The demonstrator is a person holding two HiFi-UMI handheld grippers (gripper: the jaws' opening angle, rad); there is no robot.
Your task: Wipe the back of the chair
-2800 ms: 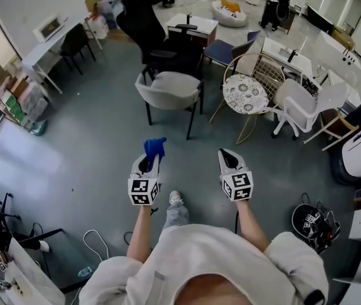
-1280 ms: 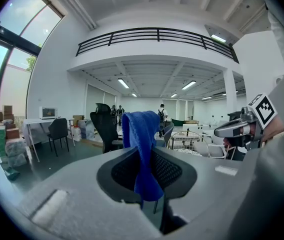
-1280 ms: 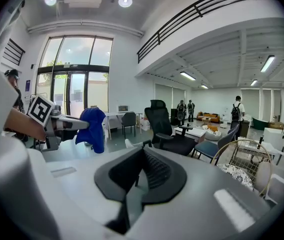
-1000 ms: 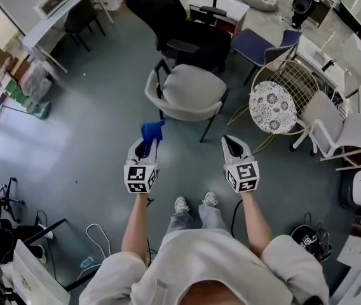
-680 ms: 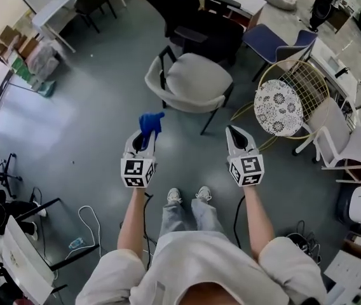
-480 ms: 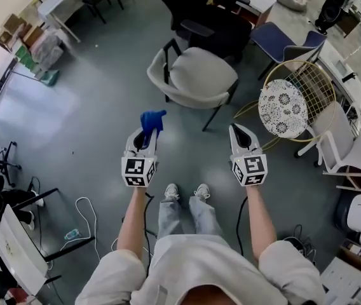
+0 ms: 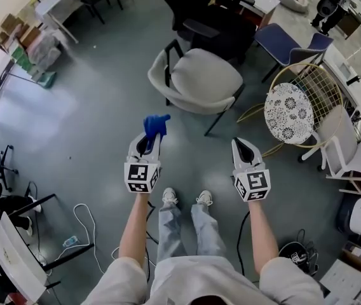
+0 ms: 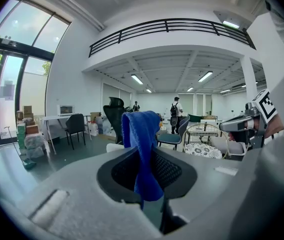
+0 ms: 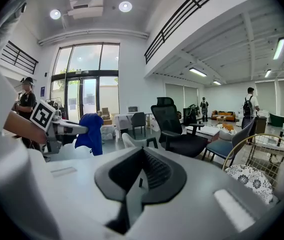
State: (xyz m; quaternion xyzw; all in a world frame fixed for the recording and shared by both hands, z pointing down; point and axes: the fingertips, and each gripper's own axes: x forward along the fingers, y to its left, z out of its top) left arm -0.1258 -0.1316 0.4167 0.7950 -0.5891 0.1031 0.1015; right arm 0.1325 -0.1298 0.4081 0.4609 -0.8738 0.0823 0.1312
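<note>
L gripper [image 7: 149, 140] pinches blue cloth [image 7: 156, 124] (grey floor [image 7: 91, 107] below).

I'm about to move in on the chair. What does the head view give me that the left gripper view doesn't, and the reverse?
Only the head view: the grey chair's whole seat and back from above, ahead of both grippers and untouched, and the person's shoes. Only the left gripper view: the left gripper with its jaws shut on the blue cloth, and the balcony railing. Both: the blue cloth and the right gripper.
</note>
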